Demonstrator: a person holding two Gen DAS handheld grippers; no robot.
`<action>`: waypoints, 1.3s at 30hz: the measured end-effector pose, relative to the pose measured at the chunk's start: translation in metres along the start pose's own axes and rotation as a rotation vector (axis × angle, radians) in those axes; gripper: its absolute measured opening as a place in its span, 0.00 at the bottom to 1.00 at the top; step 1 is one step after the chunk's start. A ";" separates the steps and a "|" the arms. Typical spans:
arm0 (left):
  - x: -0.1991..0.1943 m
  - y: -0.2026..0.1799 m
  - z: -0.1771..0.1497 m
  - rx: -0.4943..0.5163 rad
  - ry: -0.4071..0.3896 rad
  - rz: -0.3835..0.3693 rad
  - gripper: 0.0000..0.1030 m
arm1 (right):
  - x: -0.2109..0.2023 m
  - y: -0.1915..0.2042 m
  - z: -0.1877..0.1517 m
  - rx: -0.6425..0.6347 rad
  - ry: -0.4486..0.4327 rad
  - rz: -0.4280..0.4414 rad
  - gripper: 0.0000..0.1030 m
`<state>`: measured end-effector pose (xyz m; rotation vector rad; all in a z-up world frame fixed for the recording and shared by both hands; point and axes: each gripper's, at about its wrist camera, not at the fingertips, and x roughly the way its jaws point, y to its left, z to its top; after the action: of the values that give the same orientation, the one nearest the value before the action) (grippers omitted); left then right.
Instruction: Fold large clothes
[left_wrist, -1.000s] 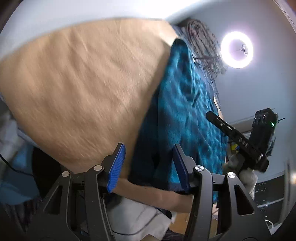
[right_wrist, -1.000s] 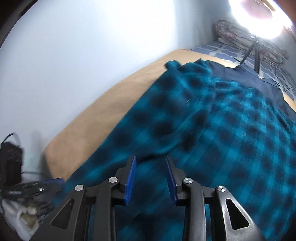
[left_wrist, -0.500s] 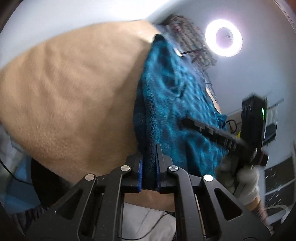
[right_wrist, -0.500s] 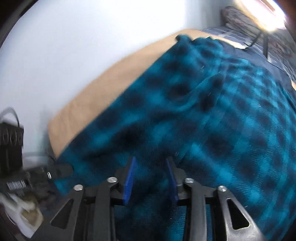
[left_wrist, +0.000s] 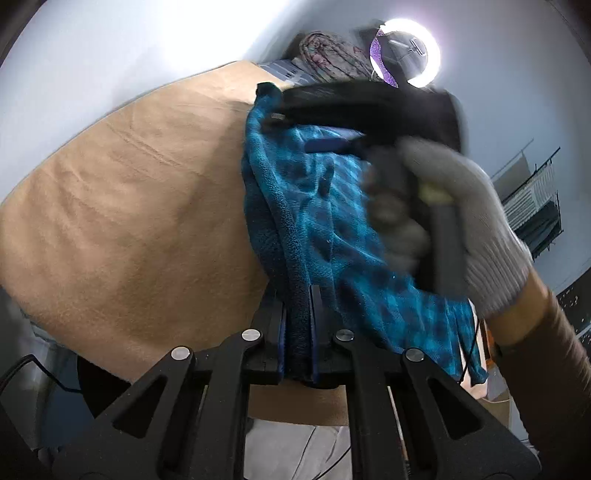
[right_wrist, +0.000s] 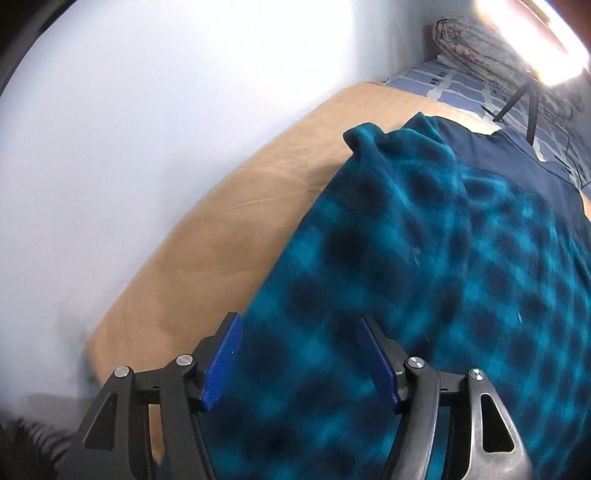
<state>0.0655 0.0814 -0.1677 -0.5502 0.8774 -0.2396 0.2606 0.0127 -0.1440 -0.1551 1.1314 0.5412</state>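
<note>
Left gripper (left_wrist: 298, 317) pinched tight on folded edge of teal plaid fleece garment (left_wrist: 325, 229), edge lifted off tan bed cover (left_wrist: 122, 206). Right gripper (right_wrist: 301, 354) jaws well apart, just been opening, hovering over garment spread on bed (pads not pressing cloth). Gloved right hand (left_wrist: 476, 221) blurred. No readable writing or labels.

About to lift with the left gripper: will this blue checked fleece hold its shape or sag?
Likely floppy: the fleece already drapes from the left gripper in loose folds. Its fuzzy pile probably grips the pads rather than slipping. It looks thick, so perhaps bulky when doubled.
</note>
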 end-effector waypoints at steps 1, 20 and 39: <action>0.001 -0.003 0.000 0.007 -0.001 0.002 0.07 | 0.011 0.003 0.008 0.004 0.016 -0.019 0.66; 0.006 -0.047 -0.003 0.135 -0.005 0.004 0.06 | 0.044 -0.007 0.026 -0.019 0.079 -0.164 0.07; 0.032 -0.126 -0.033 0.386 0.060 0.003 0.06 | -0.045 -0.175 -0.081 0.536 -0.215 0.222 0.06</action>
<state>0.0621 -0.0491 -0.1370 -0.1835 0.8633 -0.4141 0.2652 -0.1846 -0.1652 0.4865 1.0515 0.4212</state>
